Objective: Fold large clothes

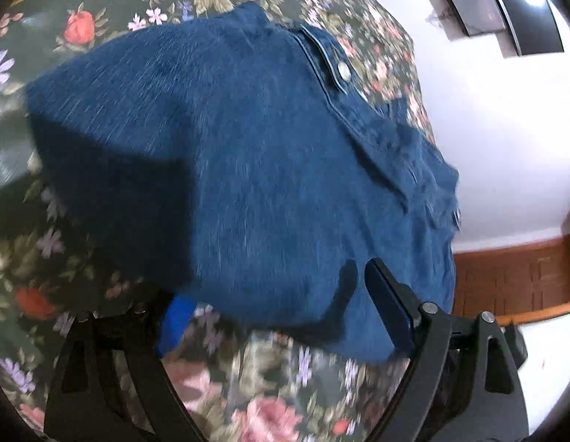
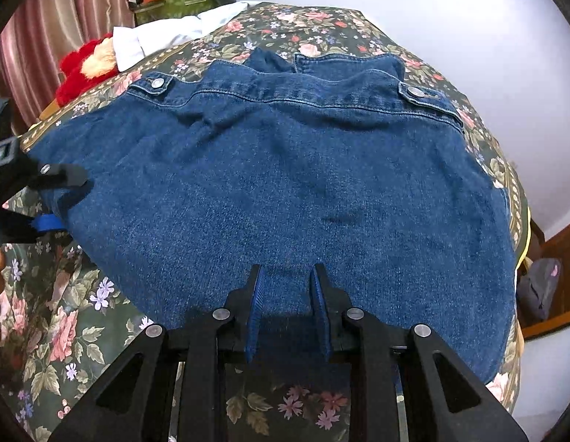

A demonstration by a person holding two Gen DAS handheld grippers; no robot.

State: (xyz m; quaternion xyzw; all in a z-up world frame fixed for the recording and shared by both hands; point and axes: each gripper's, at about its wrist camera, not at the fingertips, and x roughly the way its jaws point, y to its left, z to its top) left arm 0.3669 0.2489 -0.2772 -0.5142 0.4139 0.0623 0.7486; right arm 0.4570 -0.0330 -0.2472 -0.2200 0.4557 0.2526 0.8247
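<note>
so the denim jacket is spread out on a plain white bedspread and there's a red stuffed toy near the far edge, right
Not quite. The denim jacket lies on a dark floral bedspread, not a plain white one, as the right wrist view shows. The red stuffed toy is indeed near the far edge.

A matt blue denim jacket [image 2: 285, 191] with shiny metal snaps [image 2: 414, 91] lies ahead of the right gripper [image 2: 287, 276], whose matt black plastic arms carry ribbed blue pads [image 2: 256, 309] and dull metal pins. Beneath it, a soft floral cloth bedspread [image 2: 64, 313]; far left, red plush [image 2: 78, 70].
</note>
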